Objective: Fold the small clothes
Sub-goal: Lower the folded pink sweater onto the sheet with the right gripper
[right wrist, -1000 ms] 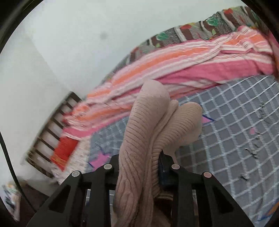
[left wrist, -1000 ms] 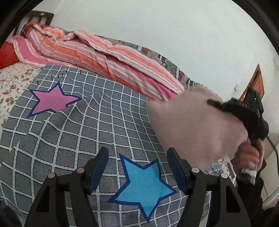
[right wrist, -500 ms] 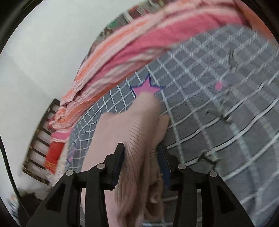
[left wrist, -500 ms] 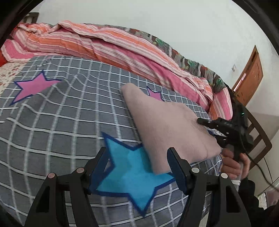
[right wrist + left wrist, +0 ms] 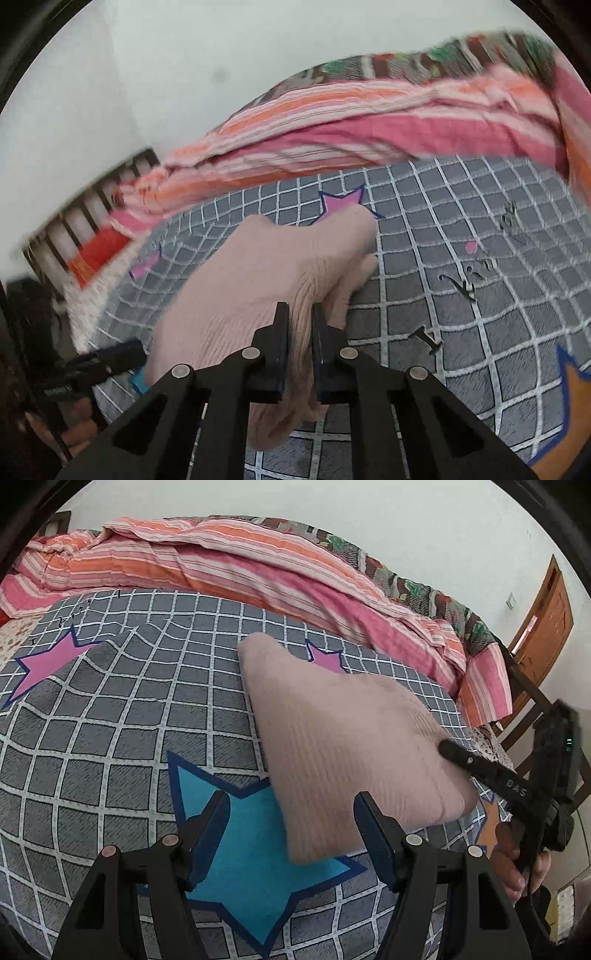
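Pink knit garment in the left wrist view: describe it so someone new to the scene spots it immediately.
Find the bed's grey checked cover with coloured stars, in front of the striped pink and orange quilt. On it, overlapping the blue star, is the pale pink ribbed knit garment, pinched at its right edge by the right hand-held gripper. It is the only plain, unpatterned fabric there.

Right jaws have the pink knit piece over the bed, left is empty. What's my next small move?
Probably lower the right gripper so the pink knit garment settles flat on the checked blanket. It is pinched at one edge and droops bunched, while the left gripper waits open, ready to take the near corner over the blue star.
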Motion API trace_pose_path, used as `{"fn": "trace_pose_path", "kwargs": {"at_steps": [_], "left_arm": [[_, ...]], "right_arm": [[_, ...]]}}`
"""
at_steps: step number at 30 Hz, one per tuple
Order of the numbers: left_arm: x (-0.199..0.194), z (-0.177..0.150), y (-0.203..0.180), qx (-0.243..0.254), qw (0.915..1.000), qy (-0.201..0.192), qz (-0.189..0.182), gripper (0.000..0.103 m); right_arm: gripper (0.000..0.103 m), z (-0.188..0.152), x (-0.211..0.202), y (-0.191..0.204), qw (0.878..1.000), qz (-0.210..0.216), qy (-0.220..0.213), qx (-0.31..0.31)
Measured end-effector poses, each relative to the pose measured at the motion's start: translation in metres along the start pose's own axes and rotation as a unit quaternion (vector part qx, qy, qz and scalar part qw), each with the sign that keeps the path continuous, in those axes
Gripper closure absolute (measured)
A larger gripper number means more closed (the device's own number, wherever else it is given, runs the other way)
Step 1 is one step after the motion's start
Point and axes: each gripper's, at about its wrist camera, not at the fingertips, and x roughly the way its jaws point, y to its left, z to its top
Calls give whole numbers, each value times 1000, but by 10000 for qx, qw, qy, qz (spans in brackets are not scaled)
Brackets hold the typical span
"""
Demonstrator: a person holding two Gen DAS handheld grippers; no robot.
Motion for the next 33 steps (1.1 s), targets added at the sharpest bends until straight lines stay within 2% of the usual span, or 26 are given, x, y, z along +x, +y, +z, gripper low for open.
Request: {"fn": "trace_pose_path", "kwargs": {"at_steps": [4,7,10,12,17,23,28,33], "left_arm": [[4,8,-1,-194,9998,13,-75,36],[6,19,-7,-115,9999,-85,-61,36],[14,31,-13,88,9996,-213,166,36],[23,37,-16,202,9991,-157,350,36],[43,32,-22,654,9949,159,746,32],[48,27,-18,661,9959,201,586,27],[53,22,-25,820,9940,103,710,24],[56,19,-24,800,9940,62,740,23]], "right_arm": [[93,-8,18,5,9989,-406,165,-168],[91,2,11,14,9984,-456,106,-329],[89,17,2,26,9969,-627,-169,-434],[89,22,3,34,9960,-658,-255,-553],[89,17,30,42,9941,-753,-54,-783],[89,5,47,23,9937,-810,123,-764],[90,-1,53,28,9875,-1148,176,-1064],[89,5,55,18,9928,-984,291,-611]]}}
